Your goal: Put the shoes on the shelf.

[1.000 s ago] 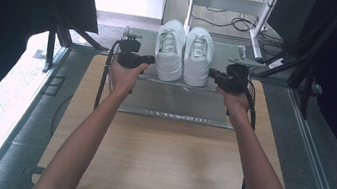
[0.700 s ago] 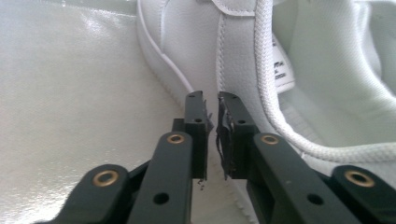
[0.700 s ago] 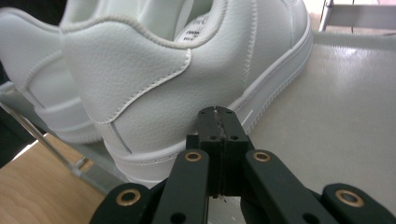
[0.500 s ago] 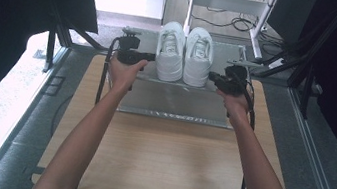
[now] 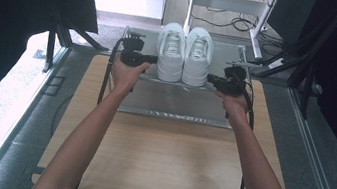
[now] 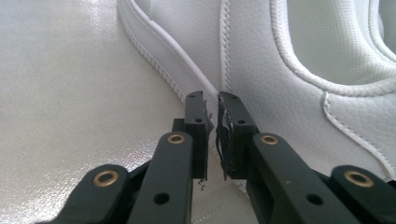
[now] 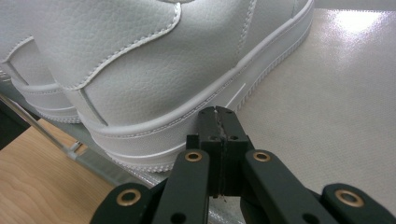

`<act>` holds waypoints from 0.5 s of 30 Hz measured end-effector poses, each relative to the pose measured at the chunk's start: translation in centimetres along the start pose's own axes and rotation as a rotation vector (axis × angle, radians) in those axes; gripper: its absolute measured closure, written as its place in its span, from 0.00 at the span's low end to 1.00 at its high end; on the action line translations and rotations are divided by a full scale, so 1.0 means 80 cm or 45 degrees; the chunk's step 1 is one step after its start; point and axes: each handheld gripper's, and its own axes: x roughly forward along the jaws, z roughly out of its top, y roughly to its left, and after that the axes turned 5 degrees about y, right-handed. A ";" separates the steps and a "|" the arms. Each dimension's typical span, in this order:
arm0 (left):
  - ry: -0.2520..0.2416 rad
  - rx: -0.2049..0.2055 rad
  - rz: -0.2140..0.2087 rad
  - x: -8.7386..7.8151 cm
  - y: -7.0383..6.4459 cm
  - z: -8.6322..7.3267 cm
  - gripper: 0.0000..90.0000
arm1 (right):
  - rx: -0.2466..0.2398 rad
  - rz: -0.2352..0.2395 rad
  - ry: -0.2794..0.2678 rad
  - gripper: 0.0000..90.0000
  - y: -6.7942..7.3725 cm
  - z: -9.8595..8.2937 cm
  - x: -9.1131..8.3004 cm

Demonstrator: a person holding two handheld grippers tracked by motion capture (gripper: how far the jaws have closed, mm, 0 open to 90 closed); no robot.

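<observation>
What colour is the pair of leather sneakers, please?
White all over; the pair of leather sneakers shows best in the high view.

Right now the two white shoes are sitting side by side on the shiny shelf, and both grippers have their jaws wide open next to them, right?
Not quite. The white shoes do sit side by side on the shiny shelf, but the jaws aren't wide open. The right gripper view shows the right gripper pressed shut, and the left gripper view shows the left gripper nearly shut, with just a thin slit.

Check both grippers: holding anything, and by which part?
Nothing held. The left gripper is nearly shut with nothing between its jaws, at the left shoe's side; the right gripper is shut at the right shoe's sole edge.
</observation>
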 end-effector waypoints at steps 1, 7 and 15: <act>-0.005 0.001 0.003 0.000 -0.001 -0.001 0.92 | 0.008 0.004 -0.006 1.00 -0.001 -0.001 0.000; -0.011 -0.010 -0.005 0.000 0.002 -0.002 0.89 | 0.003 0.000 -0.009 1.00 0.000 -0.002 0.000; -0.079 0.032 0.001 -0.012 0.007 -0.011 0.66 | 0.019 -0.002 -0.064 0.86 -0.004 -0.008 -0.005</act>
